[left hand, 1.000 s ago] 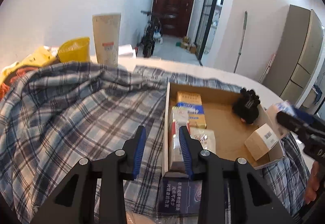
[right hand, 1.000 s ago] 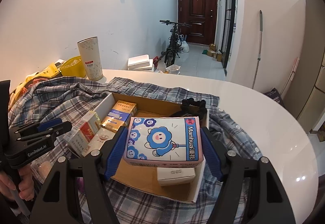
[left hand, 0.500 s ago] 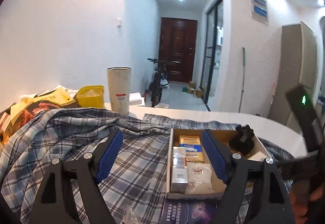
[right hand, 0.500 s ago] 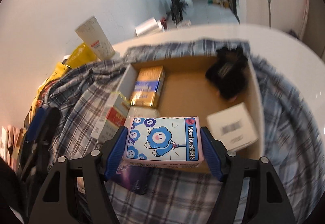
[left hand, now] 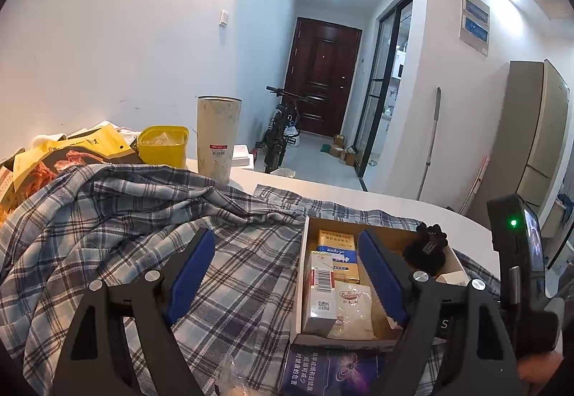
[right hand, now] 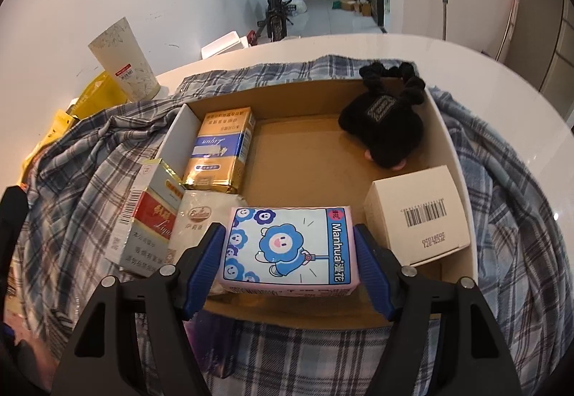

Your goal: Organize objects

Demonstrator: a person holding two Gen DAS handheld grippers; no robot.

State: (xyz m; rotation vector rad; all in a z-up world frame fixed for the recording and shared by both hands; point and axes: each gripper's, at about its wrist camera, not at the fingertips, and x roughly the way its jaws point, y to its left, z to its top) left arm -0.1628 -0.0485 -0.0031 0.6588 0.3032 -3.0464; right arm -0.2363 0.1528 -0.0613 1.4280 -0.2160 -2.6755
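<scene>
1. In the cardboard box (right hand: 445,130), from left to right, we read "Liqun" on the red-and-white carton (right hand: 143,216) and again on the gold pack (right hand: 219,152).
2. Our right gripper (right hand: 288,252) clamps the "Manhua" tissue pack (right hand: 290,245) over the box's near edge.
3. The white barcoded box (right hand: 418,214) lies rightmost.
4. Our left gripper (left hand: 283,274) gapes wide, empty, above the plaid shirt (left hand: 125,216).

Desk (right hand: 466,65): we see the shirt (right hand: 89,159) spread on it.
Box (right hand: 450,144): on the shirt.
In box: cartons (right hand: 219,148) left, pouch (right hand: 387,126) back right, carton (right hand: 419,216) before it.
Cup (right hand: 123,62): behind the shirt, left.
</scene>
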